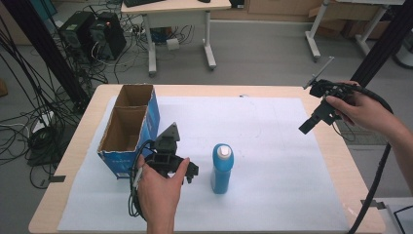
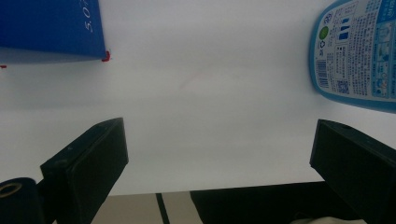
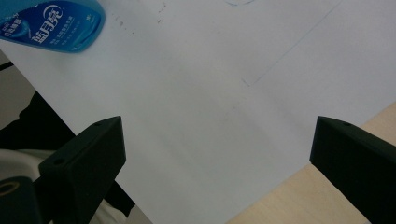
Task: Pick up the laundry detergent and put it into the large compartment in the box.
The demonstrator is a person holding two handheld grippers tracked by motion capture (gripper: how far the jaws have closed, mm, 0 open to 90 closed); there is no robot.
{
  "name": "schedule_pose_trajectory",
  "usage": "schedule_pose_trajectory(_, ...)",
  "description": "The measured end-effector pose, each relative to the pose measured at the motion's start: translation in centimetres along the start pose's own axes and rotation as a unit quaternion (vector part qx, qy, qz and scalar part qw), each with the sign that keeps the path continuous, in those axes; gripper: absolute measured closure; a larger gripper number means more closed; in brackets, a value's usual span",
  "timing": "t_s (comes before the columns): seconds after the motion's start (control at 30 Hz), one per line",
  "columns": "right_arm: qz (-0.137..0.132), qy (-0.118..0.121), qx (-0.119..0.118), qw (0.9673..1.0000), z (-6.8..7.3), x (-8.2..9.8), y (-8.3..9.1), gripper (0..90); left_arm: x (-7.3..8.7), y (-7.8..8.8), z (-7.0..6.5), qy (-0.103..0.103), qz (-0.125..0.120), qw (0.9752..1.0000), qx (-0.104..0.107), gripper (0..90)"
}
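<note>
Two black jaws rise from the bottom corners of the frame, standing wide apart with nothing between them — the right gripper [image 3: 217, 154] hangs above a white sheet [image 3: 210, 93]. At the upper left lies part of a blue bottle [image 3: 56, 25] with white lettering. Bare wooden table [image 3: 289, 200] shows at the lower right — faint pencil lines cross the sheet near the top.

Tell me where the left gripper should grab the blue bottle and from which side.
Grip the blue bottle across its mid-body, coming in level from its left, where the left gripper already waits with open jaws. The bottle stands upright on the white sheet, its flat body likely gives the pads better hold than the narrow white cap.
</note>
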State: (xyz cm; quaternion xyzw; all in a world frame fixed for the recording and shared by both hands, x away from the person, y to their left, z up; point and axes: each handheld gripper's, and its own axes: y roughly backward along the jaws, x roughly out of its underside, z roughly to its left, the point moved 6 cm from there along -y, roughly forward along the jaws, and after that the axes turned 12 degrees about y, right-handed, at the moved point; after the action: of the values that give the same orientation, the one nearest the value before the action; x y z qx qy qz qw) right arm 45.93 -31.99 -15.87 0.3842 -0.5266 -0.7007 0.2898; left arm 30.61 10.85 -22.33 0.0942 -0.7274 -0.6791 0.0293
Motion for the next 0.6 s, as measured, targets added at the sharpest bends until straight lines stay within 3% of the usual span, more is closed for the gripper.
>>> schedule_pose_trajectory(0.33, 0.001, 0.002, 0.002, 1.0000, 0.0, 0.1, 0.0, 3.4, 0.0, 1.0, -0.2, 0.000, -0.010, 1.0000, -0.001, 4.5)
schedule_pose_trajectory(0.6, 0.002, 0.004, 0.003, 1.0000, 0.1, 0.0, 0.0, 3.4, -0.4, 3.8, -0.8, -0.005, -0.029, 0.9996, -0.002, 4.6)
